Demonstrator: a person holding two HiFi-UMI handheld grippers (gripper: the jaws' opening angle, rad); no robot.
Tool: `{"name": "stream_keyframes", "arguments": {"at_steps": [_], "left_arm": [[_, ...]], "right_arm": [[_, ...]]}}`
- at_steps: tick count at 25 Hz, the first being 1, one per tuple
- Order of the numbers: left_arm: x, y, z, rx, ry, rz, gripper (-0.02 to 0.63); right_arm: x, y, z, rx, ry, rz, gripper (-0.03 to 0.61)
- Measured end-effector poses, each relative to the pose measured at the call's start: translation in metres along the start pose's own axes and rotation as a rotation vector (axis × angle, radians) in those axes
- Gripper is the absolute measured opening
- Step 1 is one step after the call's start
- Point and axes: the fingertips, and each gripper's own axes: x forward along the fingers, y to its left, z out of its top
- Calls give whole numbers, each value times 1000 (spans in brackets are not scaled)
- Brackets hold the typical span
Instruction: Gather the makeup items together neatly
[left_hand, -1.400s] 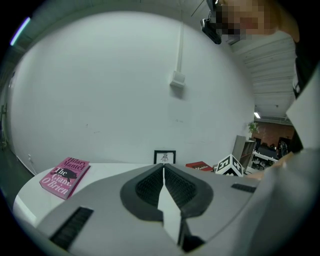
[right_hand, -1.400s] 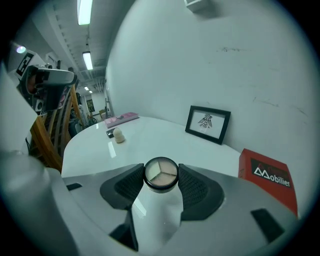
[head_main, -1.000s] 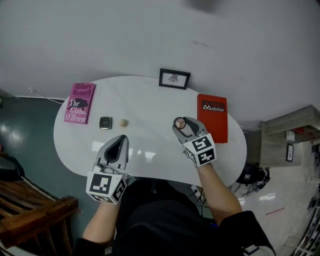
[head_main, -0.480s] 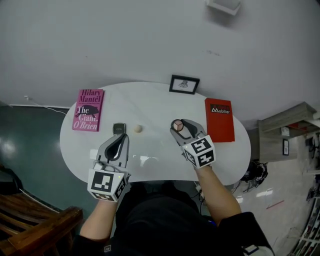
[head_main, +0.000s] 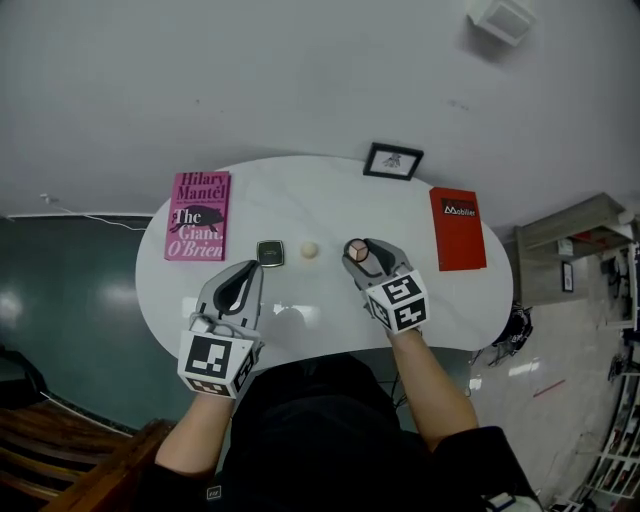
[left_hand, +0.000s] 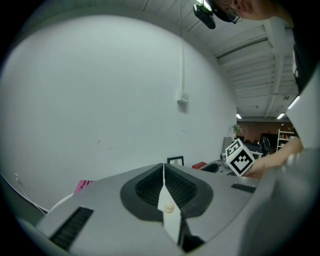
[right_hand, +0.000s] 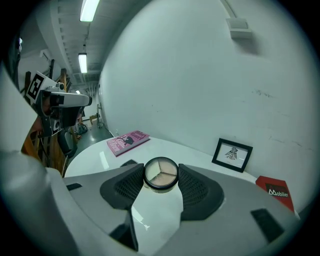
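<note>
- The table (head_main: 300, 195) is a white oval. A pink book (head_main: 197, 215) lies at its left end, a red book (head_main: 458, 228) at its right end, and a small picture frame (head_main: 392, 161) stands at the far edge.
- Two makeup items already sit side by side in the left-middle of the surface, between the pink book and the grippers. They are a dark square compact (head_main: 270, 252) and a small beige round piece (head_main: 309, 249). The two are just beside each other with a narrow gap and roughly in line.
- The right gripper (head_main: 362, 254) has its jaws clamped on the rim of a round three-shade palette (right_hand: 160, 174), one pad on each side. The palette appears to be carried clear of the surface, near the beige piece on its right-hand side.
- The left gripper (left_hand: 163, 169) has its jaws pressed together with nothing between them. It hangs over the near edge, just short of the dark compact, and seems to have no part in this step.
- As a judgement, the gathering is mostly done: two of the three visible items are grouped and the third is on its way.
- What looks left is to set the palette down next to the beige piece, in line with the other two, and let go of it without knocking that light piece out of place.
</note>
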Motion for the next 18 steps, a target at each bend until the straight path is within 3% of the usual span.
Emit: {"name": "stream_keyframes", "arguments": {"at_steps": [8, 18], "left_arm": [[15, 9, -5, -23, 24, -6, 18], [45, 15, -41, -65, 118, 14, 18]], "right_arm": [[26, -6, -20, 14, 46, 6, 225], [71, -10, -71, 32, 105, 73, 225]]}}
